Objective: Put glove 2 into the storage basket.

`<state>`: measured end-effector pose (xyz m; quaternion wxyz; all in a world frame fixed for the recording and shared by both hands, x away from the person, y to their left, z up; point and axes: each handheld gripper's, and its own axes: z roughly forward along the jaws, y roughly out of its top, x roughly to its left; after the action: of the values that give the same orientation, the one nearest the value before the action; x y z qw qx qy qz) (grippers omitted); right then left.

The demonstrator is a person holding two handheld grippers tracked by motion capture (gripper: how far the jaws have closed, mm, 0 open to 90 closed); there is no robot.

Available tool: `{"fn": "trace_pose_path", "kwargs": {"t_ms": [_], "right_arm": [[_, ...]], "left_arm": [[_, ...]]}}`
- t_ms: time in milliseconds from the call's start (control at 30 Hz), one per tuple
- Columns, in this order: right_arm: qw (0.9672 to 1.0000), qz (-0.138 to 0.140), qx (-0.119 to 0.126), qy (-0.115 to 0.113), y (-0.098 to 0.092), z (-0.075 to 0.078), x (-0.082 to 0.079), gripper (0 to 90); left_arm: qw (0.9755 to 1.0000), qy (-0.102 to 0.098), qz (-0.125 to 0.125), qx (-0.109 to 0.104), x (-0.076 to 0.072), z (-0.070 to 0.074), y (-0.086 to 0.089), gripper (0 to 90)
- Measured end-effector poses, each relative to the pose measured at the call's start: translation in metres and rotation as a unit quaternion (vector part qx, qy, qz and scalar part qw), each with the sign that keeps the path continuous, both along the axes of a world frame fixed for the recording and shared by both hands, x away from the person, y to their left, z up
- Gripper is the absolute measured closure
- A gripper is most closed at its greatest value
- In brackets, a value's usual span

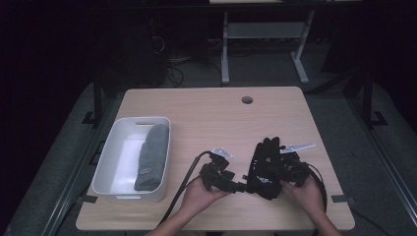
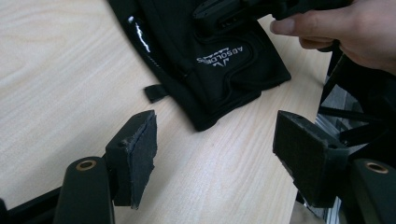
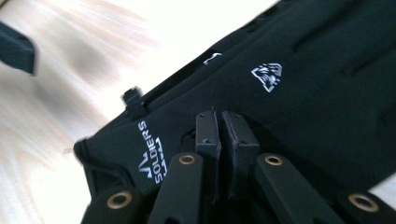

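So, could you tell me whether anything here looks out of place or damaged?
Nothing looks spilled or broken. The black glove lies flat on the table, and the grey glove lies tidily in the white bin. Only the left gripper pads look frayed at their edges.

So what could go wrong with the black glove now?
1. The right gripper looks pinched shut on just a thin fold of the black glove. If lifted, the fabric might slip out.
2. The left gripper is open near the glove's cuff and grips nothing, so the glove may droop or twist on one side.
3. The white bin already holds a grey glove; the black one might land crumpled on top.
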<state>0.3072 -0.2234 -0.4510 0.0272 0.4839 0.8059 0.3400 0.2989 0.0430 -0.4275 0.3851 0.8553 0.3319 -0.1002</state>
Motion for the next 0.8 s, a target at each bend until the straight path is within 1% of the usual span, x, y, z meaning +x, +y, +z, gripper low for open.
{"fn": "trace_pose_path", "kwargs": {"t_ms": [33,67,133,167,267,300,367,433,467,533,567,600,633,667,700,767,800], "right_arm": [[1.0000,0.000,0.000,0.000,0.000,0.000,0.000,84.7],[1.0000,0.008,0.002,0.000,0.004,0.000,0.000,84.1],[0.9999,0.015,0.003,0.002,0.008,0.000,0.000,81.7],[0.9999,0.016,0.002,0.001,0.009,0.002,0.000,77.6],[0.9997,0.013,-0.003,-0.022,0.007,0.006,0.001,63.0],[0.9994,0.008,-0.002,-0.032,0.006,0.008,0.001,61.1],[0.9993,0.001,-0.008,-0.037,0.002,0.011,0.004,57.4],[0.9983,-0.005,-0.022,-0.053,-0.002,0.012,0.006,52.2],[0.9979,-0.010,-0.028,-0.058,-0.003,0.013,0.008,51.0],[0.9958,-0.011,-0.050,-0.075,-0.003,0.013,0.010,48.7],[0.9958,-0.011,-0.050,-0.075,-0.003,0.013,0.010,48.7],[0.9943,-0.013,-0.064,-0.085,-0.002,0.011,0.014,48.3],[0.9943,-0.013,-0.064,-0.085,-0.002,0.011,0.014,48.3],[0.9934,-0.014,-0.074,-0.087,-0.001,0.010,0.016,47.6],[0.9918,-0.015,-0.086,-0.093,0.000,0.007,0.020,47.3],[0.9912,-0.013,-0.100,-0.086,0.003,0.001,0.024,47.8],[0.9911,-0.013,-0.101,-0.086,0.004,-0.001,0.025,48.7]], "left_arm": [[1.0000,0.000,0.000,0.000,0.000,0.000,0.000,30.2],[1.0000,0.001,0.004,0.002,0.001,-0.002,0.000,30.2],[0.9999,0.002,0.009,0.005,0.003,-0.003,-0.001,30.2],[0.9999,0.000,0.011,0.006,0.004,-0.005,-0.001,30.3],[0.9998,0.003,0.015,0.008,0.007,-0.008,-0.004,30.8],[0.9998,0.003,0.016,0.010,0.007,-0.009,-0.005,30.8],[0.9998,0.005,0.019,0.008,0.009,-0.011,-0.007,31.1],[0.9998,0.006,0.018,0.010,0.010,-0.012,-0.008,31.1],[0.9997,0.006,0.019,0.009,0.010,-0.013,-0.009,31.1],[0.9997,0.006,0.019,0.011,0.010,-0.013,-0.009,31.1],[0.9997,0.006,0.019,0.011,0.010,-0.013,-0.009,31.1],[0.9997,0.006,0.019,0.011,0.010,-0.014,-0.009,31.1],[0.9997,0.006,0.019,0.011,0.010,-0.014,-0.009,31.1],[0.9997,0.006,0.020,0.010,0.010,-0.013,-0.009,31.1],[0.9998,0.005,0.019,0.010,0.010,-0.013,-0.009,31.1],[0.9998,0.005,0.018,0.010,0.010,-0.013,-0.008,31.1],[0.9998,0.003,0.016,0.012,0.010,-0.012,-0.008,31.1]]}}
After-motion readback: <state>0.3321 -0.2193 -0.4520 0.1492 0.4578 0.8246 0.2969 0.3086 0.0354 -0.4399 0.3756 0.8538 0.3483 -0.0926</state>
